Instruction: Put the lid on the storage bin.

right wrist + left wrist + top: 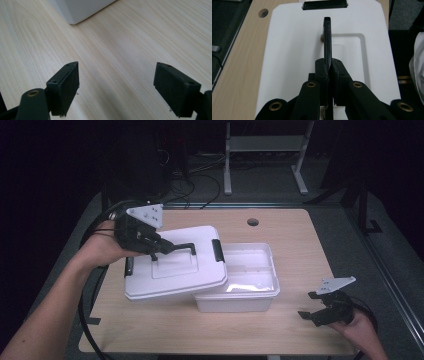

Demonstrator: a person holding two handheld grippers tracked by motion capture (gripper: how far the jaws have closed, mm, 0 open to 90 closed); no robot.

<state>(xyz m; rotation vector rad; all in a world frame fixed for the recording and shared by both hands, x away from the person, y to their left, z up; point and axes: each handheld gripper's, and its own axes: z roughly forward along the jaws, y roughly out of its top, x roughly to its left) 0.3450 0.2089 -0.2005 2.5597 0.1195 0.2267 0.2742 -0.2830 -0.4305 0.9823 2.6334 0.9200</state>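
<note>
The wooden surface (300, 250) has bare room along its 6 o'clock edge and at 3 o'clock, w/ a small round hole (253, 222) near the 12 o'clock edge. The white lid (175, 265) sits tilted over the white bin (250, 280), covering the bin's 9 o'clock half; the bin's 3 o'clock half is open to view. The lid's 9 o'clock corner reaches out past the bin, above bare wood.

Left claw (162, 250) comes in from 9 o'clock, forearm angled up from the bottom-left corner, hand behind the claw body. In the left gripper view its jaws are pinched tight on the lid's black handle (327, 40), which runs straight away from the camera. A black latch (325, 4) sits at the lid's far edge.

Right claw (315, 307) rests low at approx. 4 o'clock, near the surface edge, well apart from the bin. Its jaws are spread wide, nothing between them but wood grain (115, 75); a corner of the bin (80, 10) shows ahead.

Bin contents hard to make out: glare on the floor. Room beyond the surface is dark.
</note>
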